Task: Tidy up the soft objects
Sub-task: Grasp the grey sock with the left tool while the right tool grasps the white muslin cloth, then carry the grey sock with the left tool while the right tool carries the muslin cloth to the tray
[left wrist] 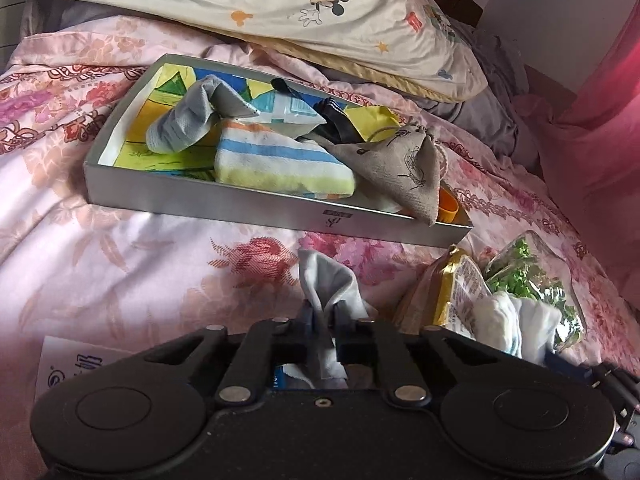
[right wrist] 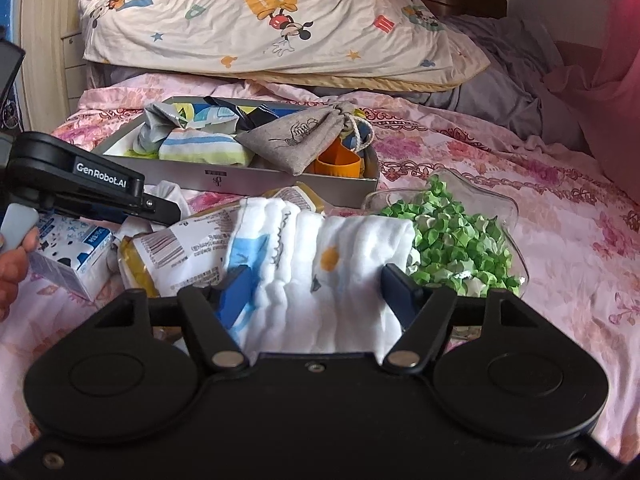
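My left gripper (left wrist: 324, 312) is shut on a light grey sock (left wrist: 326, 280), which sticks up between its fingers just above the pink floral bedspread. In front of it lies a shallow silver box (left wrist: 240, 208) holding another grey sock (left wrist: 188, 120), a striped towel (left wrist: 276, 164) and a linen drawstring pouch (left wrist: 396, 172). My right gripper (right wrist: 318, 288) is shut on a folded white quilted cloth (right wrist: 320, 264), with a finger pressed against each side. That cloth rests on a yellow packet (right wrist: 172, 252). The left gripper (right wrist: 160, 210) enters the right wrist view from the left.
A glass bowl of green paper stars (right wrist: 460, 232) sits right of the cloth. A small milk carton (right wrist: 68, 252) lies at the left, beside a person's hand (right wrist: 12, 272). An orange cup (right wrist: 338, 164) stands in the box's corner. A cartoon-print pillow (right wrist: 260, 20) lies behind.
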Tool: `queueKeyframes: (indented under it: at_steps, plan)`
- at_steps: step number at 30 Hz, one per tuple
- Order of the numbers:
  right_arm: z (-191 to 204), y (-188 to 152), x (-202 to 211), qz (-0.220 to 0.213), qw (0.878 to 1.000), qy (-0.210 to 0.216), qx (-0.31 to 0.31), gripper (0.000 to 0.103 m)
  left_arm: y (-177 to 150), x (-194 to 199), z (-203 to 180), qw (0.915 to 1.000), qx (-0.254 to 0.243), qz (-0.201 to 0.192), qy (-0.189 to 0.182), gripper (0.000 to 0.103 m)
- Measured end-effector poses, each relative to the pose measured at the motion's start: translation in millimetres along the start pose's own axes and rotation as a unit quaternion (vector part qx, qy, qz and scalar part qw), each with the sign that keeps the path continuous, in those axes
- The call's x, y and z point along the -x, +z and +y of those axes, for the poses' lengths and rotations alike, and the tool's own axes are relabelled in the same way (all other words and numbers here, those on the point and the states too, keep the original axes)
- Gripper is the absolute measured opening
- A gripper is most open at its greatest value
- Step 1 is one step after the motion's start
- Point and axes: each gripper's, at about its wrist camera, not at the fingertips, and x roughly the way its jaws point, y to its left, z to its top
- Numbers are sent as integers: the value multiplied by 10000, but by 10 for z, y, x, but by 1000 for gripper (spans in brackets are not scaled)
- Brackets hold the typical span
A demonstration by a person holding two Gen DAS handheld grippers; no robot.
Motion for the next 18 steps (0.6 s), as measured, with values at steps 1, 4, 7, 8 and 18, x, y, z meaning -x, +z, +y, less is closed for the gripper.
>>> queueKeyframes:
  at_steps: [1,4,7,8,18]
  plan:
    - [18,-2,-4,9,10000,17,34,54,-5,18,0,10000,2,-29,-19,5]
    - [46,-18,-58,268,9994,180,93,24,-20,85,-17,9999,-32,-129,-81,4]
    - [54,-46,-57,304,9994,147,115,18,-40,161,-56,9996,-113,-226,-123,4]
    - [58,-48,-56,304,9994,152,120,15,-46,185,-66,9995,-137,-262,-131,4]
    - [36,-20,-10,217,9995,210,55,5,-69,417,-67,9982,-71,-558,-202,3]
